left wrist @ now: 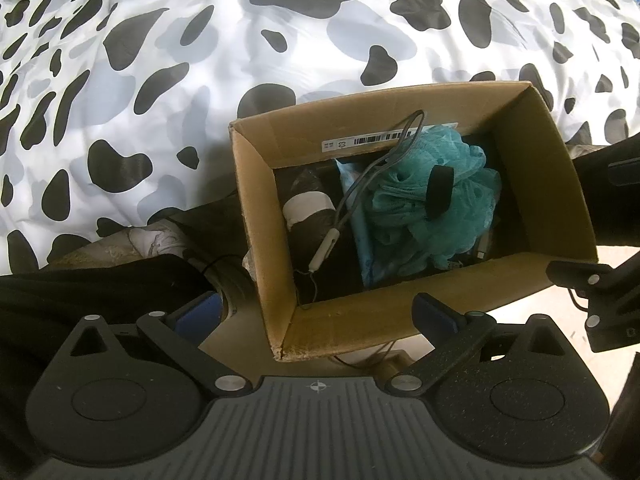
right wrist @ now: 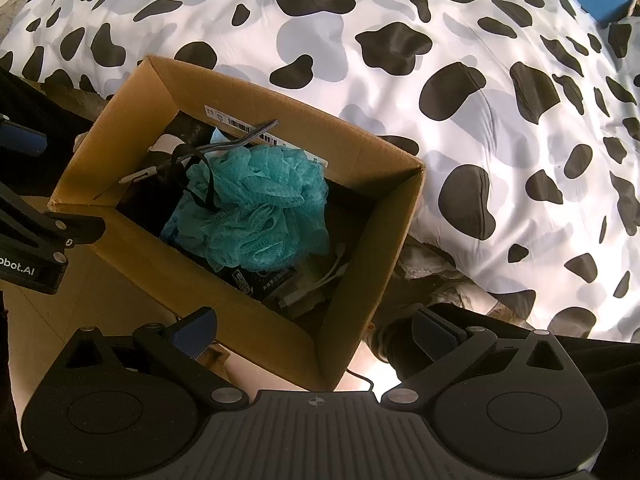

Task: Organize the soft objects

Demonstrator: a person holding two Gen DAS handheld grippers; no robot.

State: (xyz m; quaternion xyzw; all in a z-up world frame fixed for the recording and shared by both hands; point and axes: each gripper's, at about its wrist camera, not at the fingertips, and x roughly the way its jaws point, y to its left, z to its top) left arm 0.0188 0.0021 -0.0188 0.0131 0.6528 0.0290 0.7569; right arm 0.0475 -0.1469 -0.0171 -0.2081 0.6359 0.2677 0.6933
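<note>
An open cardboard box (left wrist: pixel 532 152) stands by the bed and holds a teal mesh bath pouf (left wrist: pixel 424 208), a dark roll with a white band (left wrist: pixel 308 204), a blue packet (left wrist: pixel 360 236) and a grey cable (left wrist: pixel 360 184). The box (right wrist: pixel 380 240) and pouf (right wrist: pixel 260 204) also show in the right wrist view. My left gripper (left wrist: pixel 320 316) is open and empty just in front of the box's near wall. My right gripper (right wrist: pixel 316 332) is open and empty at the box's near corner.
A cow-print duvet (left wrist: pixel 240 40) covers the bed behind the box. Black cloth (left wrist: pixel 80 292) lies at the lower left. The right gripper shows at the right edge (left wrist: pixel 600 300). White cables (right wrist: pixel 320 280) lie in the box. Light floor (right wrist: pixel 100 300) lies below.
</note>
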